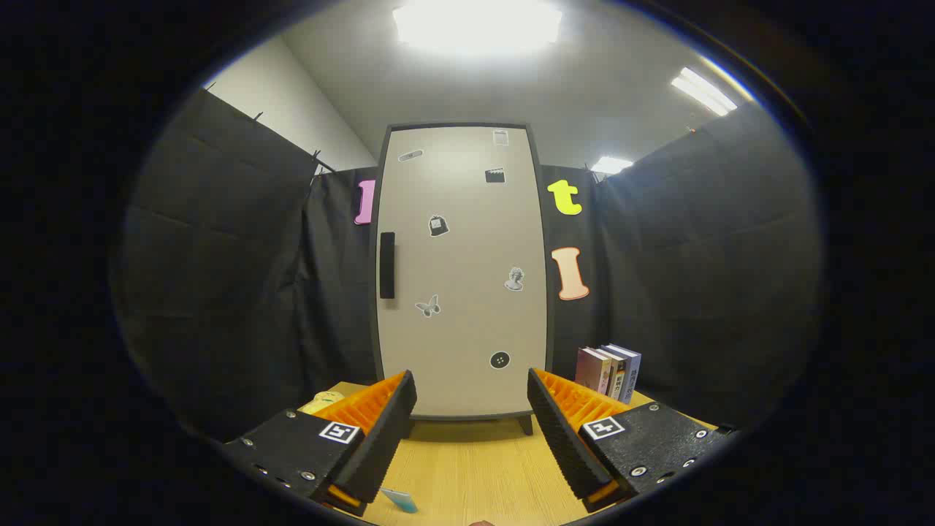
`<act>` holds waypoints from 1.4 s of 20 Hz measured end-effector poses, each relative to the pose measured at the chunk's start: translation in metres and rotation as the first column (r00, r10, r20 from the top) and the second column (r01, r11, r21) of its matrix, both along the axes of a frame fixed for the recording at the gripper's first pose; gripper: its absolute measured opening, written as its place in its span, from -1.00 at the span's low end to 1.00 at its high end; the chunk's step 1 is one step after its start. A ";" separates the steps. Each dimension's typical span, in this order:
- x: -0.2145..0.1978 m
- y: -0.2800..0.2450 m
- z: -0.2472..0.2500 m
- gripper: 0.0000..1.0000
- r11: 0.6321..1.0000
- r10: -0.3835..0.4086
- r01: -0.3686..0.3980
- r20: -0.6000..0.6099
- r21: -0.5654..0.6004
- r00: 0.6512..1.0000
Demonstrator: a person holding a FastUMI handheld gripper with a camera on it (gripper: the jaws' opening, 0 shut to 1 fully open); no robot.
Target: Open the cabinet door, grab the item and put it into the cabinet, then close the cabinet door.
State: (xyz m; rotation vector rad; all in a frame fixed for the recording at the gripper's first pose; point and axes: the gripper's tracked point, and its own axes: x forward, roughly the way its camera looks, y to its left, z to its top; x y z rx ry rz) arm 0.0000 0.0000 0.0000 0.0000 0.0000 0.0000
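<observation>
A tall pale cabinet (462,270) stands upright on the wooden table (475,467), straight beyond my fingers. Its door is closed, dotted with small stickers, and carries a dark vertical handle (387,264) near its left edge. My gripper (472,398) is open and holds nothing; its fingers frame the cabinet's lower part from some distance away. A yellowish item (323,401) lies on the table to the left of the cabinet, partly hidden behind my left finger. A light blue flat item (400,500) peeks out under the left finger at the near table edge.
Several books (610,371) stand upright to the right of the cabinet, behind my right finger. Black cloth walls close the booth on the left, right and back. Bare wood lies between the fingers and the cabinet's feet.
</observation>
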 end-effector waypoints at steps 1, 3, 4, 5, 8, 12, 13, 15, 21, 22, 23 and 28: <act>0.000 0.000 -0.001 0.89 1.000 0.002 -0.002 -0.003 -0.002 1.000; 0.001 0.000 -0.004 0.89 1.000 0.008 -0.008 -0.014 0.000 1.000; 0.000 0.000 -0.005 0.89 1.000 0.008 -0.008 -0.017 0.000 1.000; 0.001 -0.001 -0.006 0.89 1.000 0.008 -0.008 -0.021 0.001 1.000; 0.000 -0.003 -0.009 0.90 1.000 0.008 -0.008 -0.029 -0.001 1.000; 0.000 -0.005 -0.014 0.90 1.000 0.004 -0.004 -0.040 0.004 0.999; 0.001 -0.005 -0.014 0.90 1.000 0.003 -0.003 -0.043 0.005 0.999; 0.001 -0.007 -0.014 0.90 1.000 0.000 0.000 -0.044 0.004 0.999; 0.011 -0.002 -0.001 0.90 1.000 0.011 -0.010 -0.031 0.022 0.999; 0.014 0.000 0.003 0.90 1.000 0.014 -0.013 -0.028 0.026 1.000; 0.019 0.003 0.008 0.90 0.999 0.018 -0.018 -0.022 0.031 1.000; 0.056 0.018 0.036 0.89 0.996 0.059 -0.059 0.002 0.064 0.998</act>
